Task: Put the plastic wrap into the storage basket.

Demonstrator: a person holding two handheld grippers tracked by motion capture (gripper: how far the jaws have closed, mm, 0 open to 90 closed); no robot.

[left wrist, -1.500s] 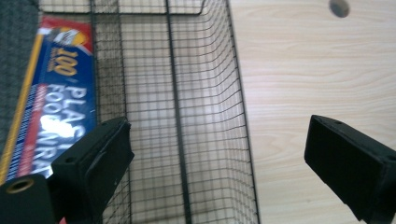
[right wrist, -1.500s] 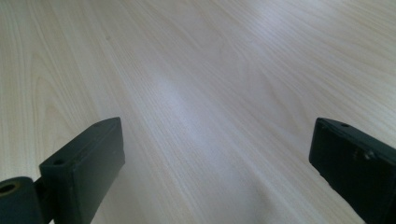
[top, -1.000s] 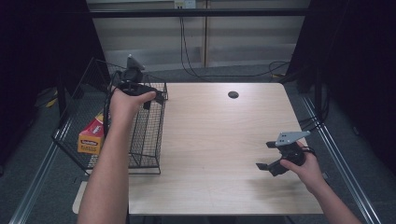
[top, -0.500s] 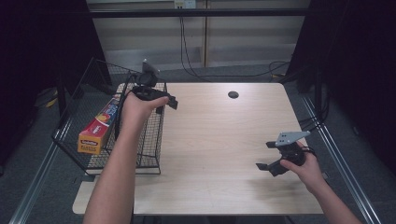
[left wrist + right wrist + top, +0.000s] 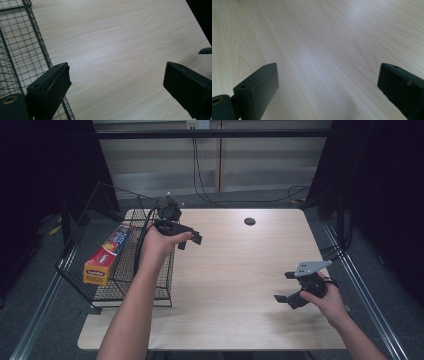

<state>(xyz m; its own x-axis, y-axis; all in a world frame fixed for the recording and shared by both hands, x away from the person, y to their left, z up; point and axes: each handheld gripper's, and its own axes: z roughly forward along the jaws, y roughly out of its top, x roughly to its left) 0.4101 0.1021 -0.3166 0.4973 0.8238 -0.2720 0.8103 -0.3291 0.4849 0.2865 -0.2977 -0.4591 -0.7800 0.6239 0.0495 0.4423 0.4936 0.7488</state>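
Observation:
A long orange, yellow and blue box (image 5: 107, 254) lies slanted in the black wire basket (image 5: 85, 237) at the table's left edge. My left gripper (image 5: 189, 241) hovers open just right of the basket, over the wooden table (image 5: 240, 265). In the left gripper view its jaws stand wide apart with bare wood between them (image 5: 115, 82), and the basket's mesh (image 5: 22, 52) is at the left. My right gripper (image 5: 284, 287) is held open low over the table's front right. In the right gripper view there is nothing but wood grain between its jaws (image 5: 327, 82).
A dark round hole (image 5: 249, 221) sits in the table near its far edge. Cables (image 5: 200, 180) hang behind the table against a pale wall. The tip of the right gripper (image 5: 206, 50) shows at the right edge of the left gripper view.
My left gripper has moved right and a little nearer, from above the basket to over the table beside it. The box stays in the basket. The right gripper has not moved.

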